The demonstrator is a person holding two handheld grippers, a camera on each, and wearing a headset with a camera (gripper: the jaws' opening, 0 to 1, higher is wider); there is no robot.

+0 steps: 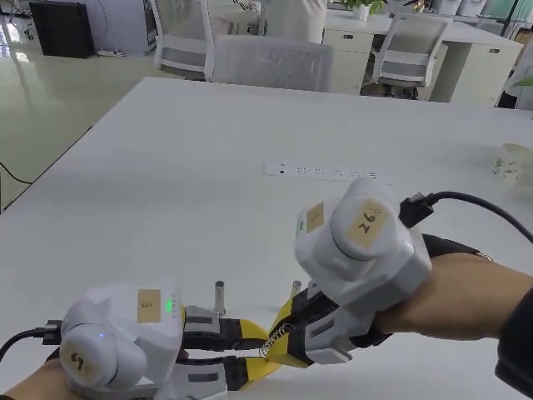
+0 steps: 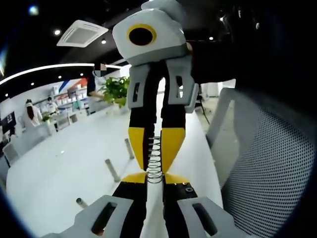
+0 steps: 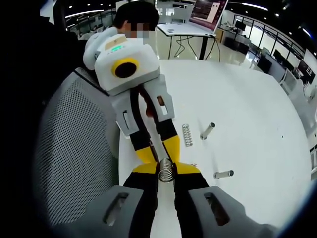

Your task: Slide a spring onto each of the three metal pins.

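A single steel spring (image 1: 271,340) hangs between my two grippers over the white table's (image 1: 250,150) near edge. My left gripper (image 1: 250,357) is shut on one end of the spring (image 2: 155,157), and my right gripper (image 1: 281,332) is shut on the other end (image 3: 166,170), seen end-on between its yellow tips. Three short metal pins stand upright on the table (image 2: 129,148) (image 2: 112,170) (image 2: 81,202); two of these pins (image 1: 220,296) (image 1: 295,288) rise just behind the grippers. A second spring (image 3: 187,135) lies loose on the table beside a pin (image 3: 207,131).
A white power strip (image 1: 325,172) lies across the table's middle. A small cup (image 1: 510,161) sits at the right edge. Office chairs (image 1: 271,62) line the far side. A grey mesh chair back (image 3: 74,144) is close behind the near edge.
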